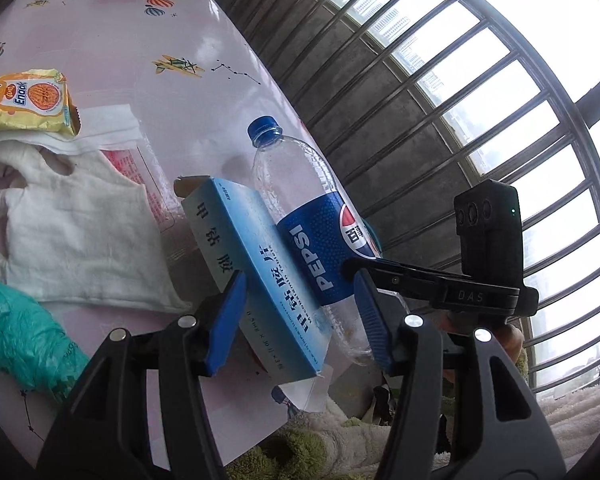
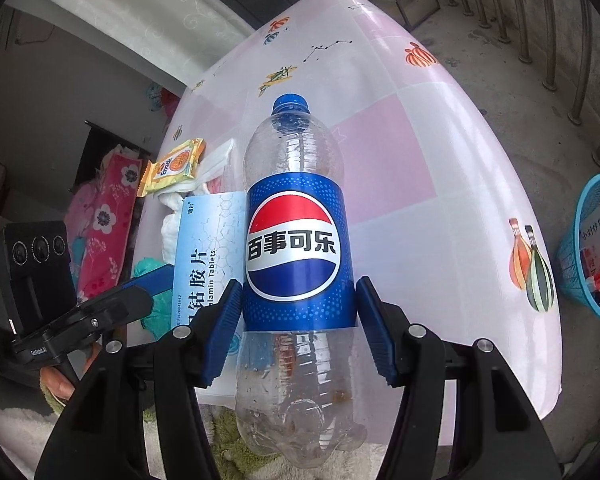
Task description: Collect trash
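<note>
Holding light, crushable trash: your right gripper [image 2: 296, 320] clamps the Pepsi bottle [image 2: 296, 240] at its label, your left gripper [image 1: 300, 316] the tablet box [image 1: 256, 280] mid-length.

One empty cola bottle [image 2: 298, 256], one blue tablet box [image 1: 256, 276], one yellow snack packet [image 1: 28, 100] at upper left, one white rag [image 1: 76, 236], one folded white tissue [image 1: 108, 128], one green bag [image 1: 24, 340] at lower left, one blue basket [image 2: 592, 248] at right edge.
</note>
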A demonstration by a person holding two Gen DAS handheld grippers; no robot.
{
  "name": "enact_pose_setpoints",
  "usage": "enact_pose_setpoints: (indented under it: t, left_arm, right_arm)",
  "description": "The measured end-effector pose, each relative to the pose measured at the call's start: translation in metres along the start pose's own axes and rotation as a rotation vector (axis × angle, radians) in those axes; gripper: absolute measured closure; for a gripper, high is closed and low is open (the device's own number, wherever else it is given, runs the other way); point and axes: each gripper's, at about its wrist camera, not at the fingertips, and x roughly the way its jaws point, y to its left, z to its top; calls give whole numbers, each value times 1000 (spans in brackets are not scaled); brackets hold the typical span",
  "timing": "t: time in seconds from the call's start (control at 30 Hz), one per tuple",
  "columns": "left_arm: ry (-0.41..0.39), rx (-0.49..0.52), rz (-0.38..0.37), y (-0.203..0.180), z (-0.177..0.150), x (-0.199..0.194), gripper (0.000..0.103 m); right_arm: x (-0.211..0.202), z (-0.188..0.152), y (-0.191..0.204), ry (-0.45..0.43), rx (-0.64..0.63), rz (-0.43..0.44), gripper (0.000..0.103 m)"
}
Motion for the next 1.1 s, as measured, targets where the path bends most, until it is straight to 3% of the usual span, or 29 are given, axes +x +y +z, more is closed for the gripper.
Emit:
enact_pose_setpoints:
  t: [0.2,0.37,0.7,1.1]
  left_arm:
    - [32,9,125,-8,-5,17,34]
    - [27,40,166,-20,-3,29,27]
    - [52,164,325,-35,-1,65,26]
    - [92,170,272,-14,-6,58,27]
  right_arm:
    - [-14,1,-8,-58,-15,-86,46]
    - [-20,0,-17,-69,-8,-105,46]
    - [-31,-5,-24,-73,11,-118,44]
    - [-41,-12,-33,-77,71,-121,45]
